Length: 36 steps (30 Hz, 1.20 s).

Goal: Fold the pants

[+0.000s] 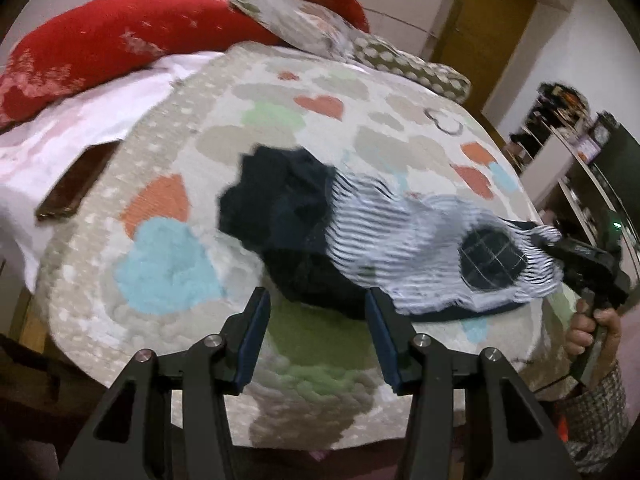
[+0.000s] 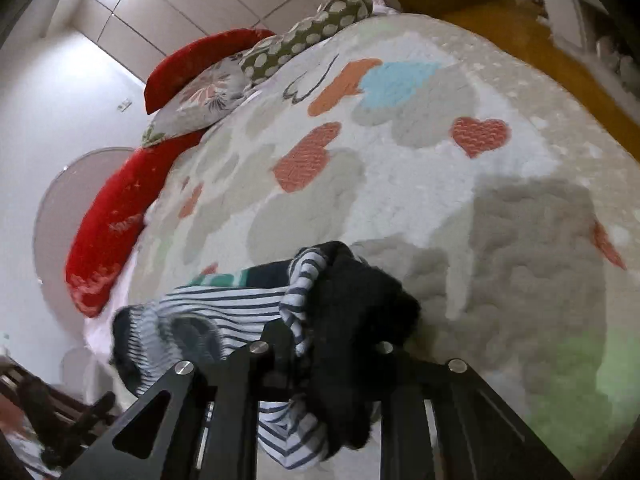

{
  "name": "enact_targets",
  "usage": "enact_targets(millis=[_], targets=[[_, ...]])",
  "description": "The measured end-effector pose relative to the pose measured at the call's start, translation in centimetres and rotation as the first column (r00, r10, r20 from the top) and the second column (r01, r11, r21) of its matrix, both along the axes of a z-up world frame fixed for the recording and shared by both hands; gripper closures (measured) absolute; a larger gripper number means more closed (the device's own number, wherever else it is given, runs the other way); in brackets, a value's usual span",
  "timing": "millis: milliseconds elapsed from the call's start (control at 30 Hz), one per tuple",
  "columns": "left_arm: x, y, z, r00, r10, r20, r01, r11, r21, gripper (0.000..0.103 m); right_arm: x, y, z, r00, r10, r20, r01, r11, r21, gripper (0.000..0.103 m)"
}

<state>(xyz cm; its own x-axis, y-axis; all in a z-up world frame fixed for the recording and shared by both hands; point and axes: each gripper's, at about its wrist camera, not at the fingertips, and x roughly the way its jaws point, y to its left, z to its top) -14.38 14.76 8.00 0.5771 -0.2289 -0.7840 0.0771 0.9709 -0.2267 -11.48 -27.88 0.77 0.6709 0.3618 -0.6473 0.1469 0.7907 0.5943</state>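
Observation:
The pants (image 1: 384,240) are small, white with dark stripes, a dark checked knee patch and dark navy parts. They lie bunched on a heart-patterned bedspread (image 1: 168,248). My left gripper (image 1: 318,308) is open and empty, just short of the pants' near edge. My right gripper (image 1: 560,248) is shut on the pants' right end. In the right wrist view the pants (image 2: 240,312) are bunched between and over its fingers, with my right gripper (image 2: 324,340) largely hidden by the cloth.
Red pillows (image 1: 120,36) and a spotted cushion (image 1: 404,60) lie at the head of the bed. A dark phone (image 1: 76,184) lies on the white sheet at left. Shelves (image 1: 576,152) and a wooden door (image 1: 488,28) stand to the right.

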Motion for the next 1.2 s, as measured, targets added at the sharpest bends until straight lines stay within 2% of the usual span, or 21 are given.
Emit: enact_targets(millis=[133,233,300,400,467,533,633,667,700,733,833,933,1000,1100,1200], targets=[[1.4,0.6,0.8,0.999,0.052,0.015,-0.052,0.999,0.01,0.055,0.0,-2.1,2.7,0.995,-0.055,0.081,0.057,0.998,-0.018,0.087],[3.0,-0.8,1.5,0.999,0.034,0.032,-0.035,0.999,0.027,0.055,0.0,-3.6,3.3,0.991,-0.106,0.087,0.111,0.992,-0.059,0.087],[4.6,-2.6,1.9,0.999,-0.001,0.049,-0.001,0.999,0.034,0.054,0.2,-4.4,2.7,0.992,-0.109,0.069,0.113,0.992,-0.062,0.086],[7.1,-5.3,1.6,0.997,-0.041,0.064,0.039,0.998,0.046,0.048,1.3,-4.0,1.4,0.993,-0.116,0.013,0.117,0.984,-0.136,0.078],[9.0,-6.1,0.6,0.999,-0.025,0.042,0.023,0.998,0.057,0.048,0.8,-4.0,1.0,0.99,-0.141,0.013,0.141,0.977,-0.159,0.07],[11.0,-5.7,-0.9,1.0,0.014,-0.001,-0.014,0.998,0.062,0.048,-0.2,-4.7,1.0,0.986,-0.167,0.026,0.169,0.972,-0.161,0.06],[13.7,-3.4,-4.3,0.99,0.123,-0.071,-0.115,0.988,0.104,0.048,-1.3,-5.7,1.4,0.976,-0.216,0.034,0.218,0.958,-0.187,0.052],[14.1,-2.7,-5.3,0.985,0.137,-0.107,-0.128,0.988,0.09,0.042,-1.8,-6.2,1.5,0.972,-0.231,0.035,0.233,0.952,-0.197,0.05],[14.5,-1.6,-6.7,0.977,0.149,-0.151,-0.145,0.989,0.039,0.04,-2.3,-6.8,1.6,0.969,-0.245,0.037,0.247,0.948,-0.2,0.047],[14.4,-1.1,-6.8,0.979,0.152,-0.138,-0.153,0.988,0.004,0.04,-3.0,-7.3,1.7,0.964,-0.263,0.04,0.265,0.943,-0.2,0.046],[13.6,-1.4,-6.1,0.985,0.129,-0.114,-0.127,0.992,0.027,0.04,-5.0,-8.1,2.7,0.941,-0.331,0.069,0.337,0.911,-0.239,0.046],[12.3,-0.6,-4.7,0.982,0.152,-0.112,-0.155,0.988,-0.019,0.04,-6.6,-7.6,4.9,0.922,-0.361,0.14,0.386,0.886,-0.258,0.046],[10.3,0.7,-3.2,0.975,0.2,-0.098,-0.207,0.976,-0.074,0.04,-7.1,-6.2,6.7,0.926,-0.324,0.195,0.366,0.895,-0.254,0.046],[7.0,1.8,-1.7,0.965,0.254,-0.065,-0.261,0.957,-0.13,0.036,-6.7,-2.7,8.3,0.95,-0.192,0.244,0.252,0.937,-0.242,0.046],[5.1,1.0,-1.3,0.969,0.247,-0.026,-0.249,0.963,-0.099,0.033,-4.4,2.5,8.1,0.973,0.002,0.231,0.051,0.973,-0.226,0.046]])
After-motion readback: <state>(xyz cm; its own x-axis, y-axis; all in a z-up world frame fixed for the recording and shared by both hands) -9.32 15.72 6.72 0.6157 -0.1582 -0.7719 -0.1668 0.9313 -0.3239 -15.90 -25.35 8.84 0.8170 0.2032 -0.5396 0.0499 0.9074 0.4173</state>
